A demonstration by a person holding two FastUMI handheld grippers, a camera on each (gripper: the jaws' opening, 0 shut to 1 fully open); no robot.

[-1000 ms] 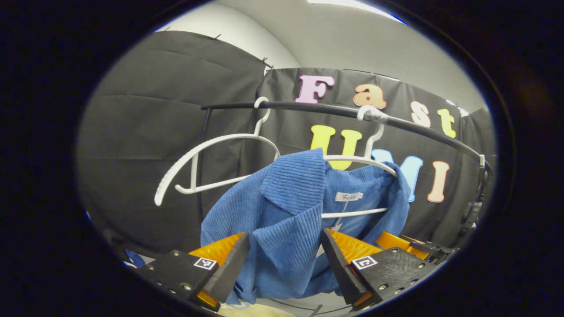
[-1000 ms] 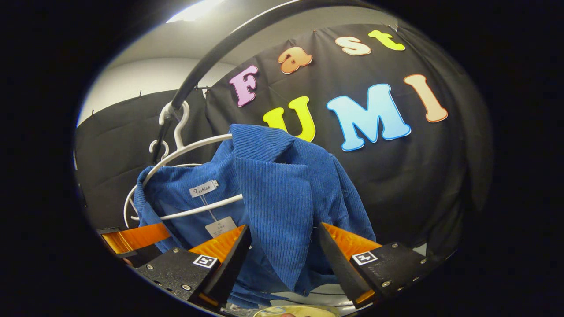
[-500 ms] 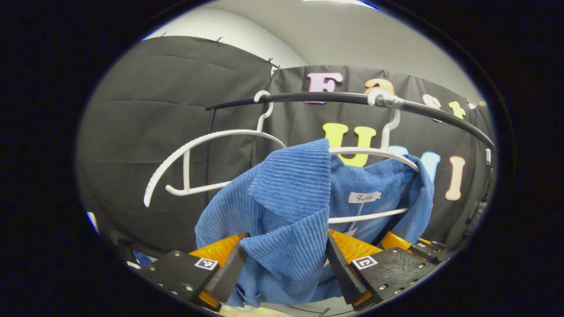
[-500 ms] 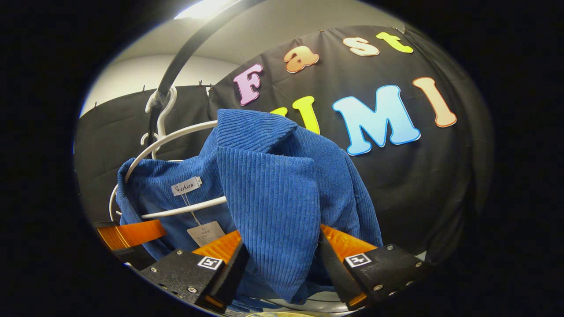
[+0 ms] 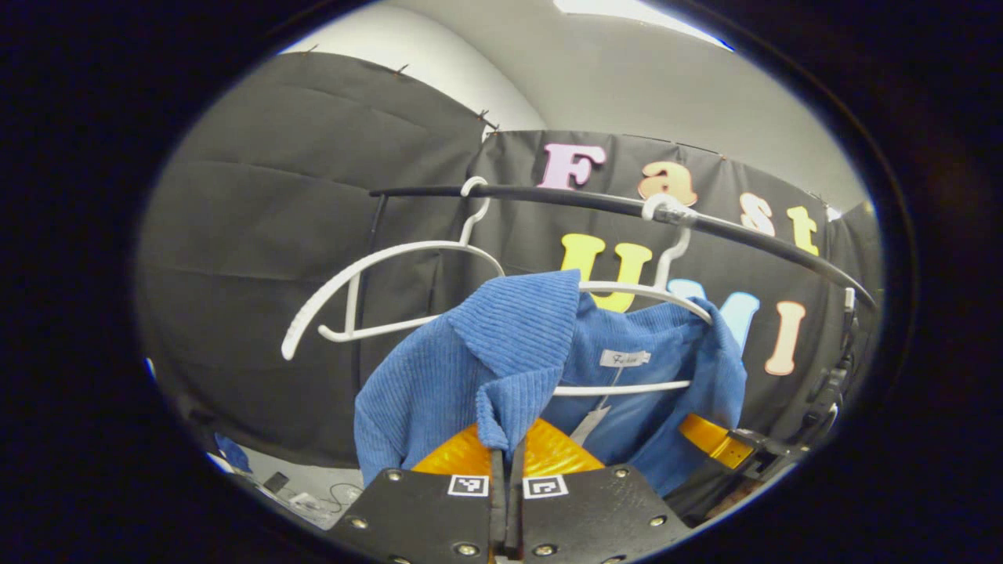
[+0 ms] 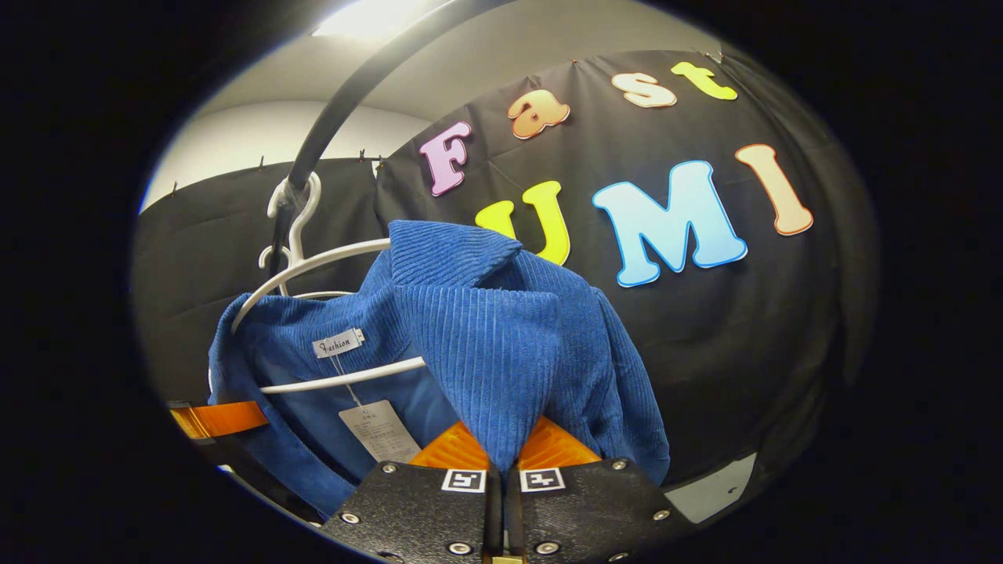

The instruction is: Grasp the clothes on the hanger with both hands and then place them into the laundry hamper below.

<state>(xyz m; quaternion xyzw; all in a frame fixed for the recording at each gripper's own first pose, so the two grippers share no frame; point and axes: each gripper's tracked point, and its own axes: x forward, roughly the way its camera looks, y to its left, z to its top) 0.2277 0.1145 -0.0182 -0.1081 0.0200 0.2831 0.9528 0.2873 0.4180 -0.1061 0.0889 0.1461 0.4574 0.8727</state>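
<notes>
A blue corduroy jacket (image 5: pixel 439 376) (image 6: pixel 501 329) hangs on a white hanger (image 5: pixel 642 294) (image 6: pixel 313 262) from a black rail (image 5: pixel 588 200) (image 6: pixel 353 102). My left gripper (image 5: pixel 505 450) is shut on the jacket's left lapel. My right gripper (image 6: pixel 501 458) is shut on the right lapel. In the left gripper view the right gripper (image 5: pixel 729 446) appears at the lower right beside the jacket. In the right gripper view the left gripper (image 6: pixel 215 419) appears at the lower left. A paper tag (image 6: pixel 380 431) hangs inside the collar.
A second, bare white hanger (image 5: pixel 376 266) hangs on the rail to the left of the jacket. The rail's upright post (image 5: pixel 368 298) stands behind it. Black cloth walls close the booth behind and to the sides.
Both grippers went from open around the lapels to shut on them. The jacket's lapels now bunch between the fingers.
</notes>
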